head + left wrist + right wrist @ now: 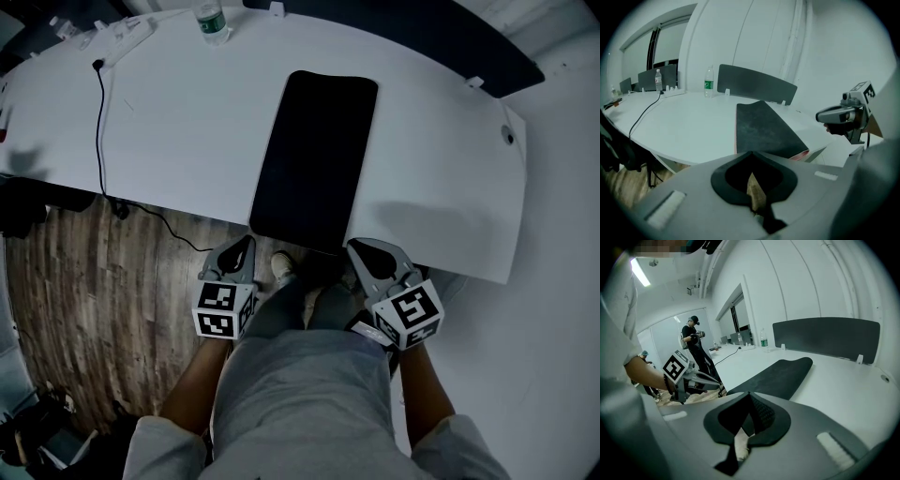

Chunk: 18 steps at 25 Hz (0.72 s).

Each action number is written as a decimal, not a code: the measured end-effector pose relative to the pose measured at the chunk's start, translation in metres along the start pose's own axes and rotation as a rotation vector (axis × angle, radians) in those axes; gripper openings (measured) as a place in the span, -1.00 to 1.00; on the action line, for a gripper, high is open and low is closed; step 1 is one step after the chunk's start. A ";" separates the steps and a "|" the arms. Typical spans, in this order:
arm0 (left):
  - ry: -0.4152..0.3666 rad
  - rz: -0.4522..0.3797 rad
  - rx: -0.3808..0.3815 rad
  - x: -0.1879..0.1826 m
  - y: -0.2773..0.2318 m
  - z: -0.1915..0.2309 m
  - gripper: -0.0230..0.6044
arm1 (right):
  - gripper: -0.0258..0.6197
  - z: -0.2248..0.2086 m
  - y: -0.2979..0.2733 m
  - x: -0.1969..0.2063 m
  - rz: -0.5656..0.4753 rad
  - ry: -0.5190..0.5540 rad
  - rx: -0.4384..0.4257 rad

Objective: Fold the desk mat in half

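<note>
mat: long black soft desk mat [314,155] lies flat on white table [187,141], one end at the near edge | left gripper [247,242]: jaws pressed together, holding nothing | right gripper [353,246]: same

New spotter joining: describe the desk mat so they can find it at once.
Start at the big white curved table; the desk mat lies flat on it, reaching from the near edge towards the far side. It is the only broad dark thing there: a long black rectangle with rounded corners, unlike the thin cable and the small bottle to its left.
</note>
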<state>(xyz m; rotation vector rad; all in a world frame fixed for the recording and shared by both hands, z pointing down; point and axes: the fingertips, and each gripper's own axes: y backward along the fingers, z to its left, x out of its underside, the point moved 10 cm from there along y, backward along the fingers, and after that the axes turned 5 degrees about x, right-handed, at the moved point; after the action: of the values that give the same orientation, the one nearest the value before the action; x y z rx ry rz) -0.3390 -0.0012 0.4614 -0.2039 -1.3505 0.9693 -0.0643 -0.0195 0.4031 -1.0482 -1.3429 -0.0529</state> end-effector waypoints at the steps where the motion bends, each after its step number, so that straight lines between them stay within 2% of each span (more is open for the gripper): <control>1: -0.001 -0.021 0.001 -0.005 0.003 -0.003 -0.86 | -0.90 -0.002 0.001 -0.002 -0.009 0.004 -0.005; 5: -0.012 -0.082 0.000 -0.022 0.010 -0.020 -0.86 | -0.90 -0.010 0.012 -0.008 -0.035 0.030 -0.017; 10: -0.014 -0.119 0.015 -0.037 0.022 -0.047 -0.86 | -0.90 -0.020 0.030 -0.022 -0.065 0.084 -0.025; 18: -0.073 -0.171 0.044 -0.067 0.041 -0.100 -0.86 | -0.91 -0.036 0.065 -0.047 -0.117 0.121 -0.035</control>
<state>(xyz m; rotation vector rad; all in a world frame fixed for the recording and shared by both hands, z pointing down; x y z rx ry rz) -0.2643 0.0174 0.3604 -0.0187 -1.3878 0.8684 -0.0134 -0.0294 0.3320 -0.9789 -1.2956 -0.2246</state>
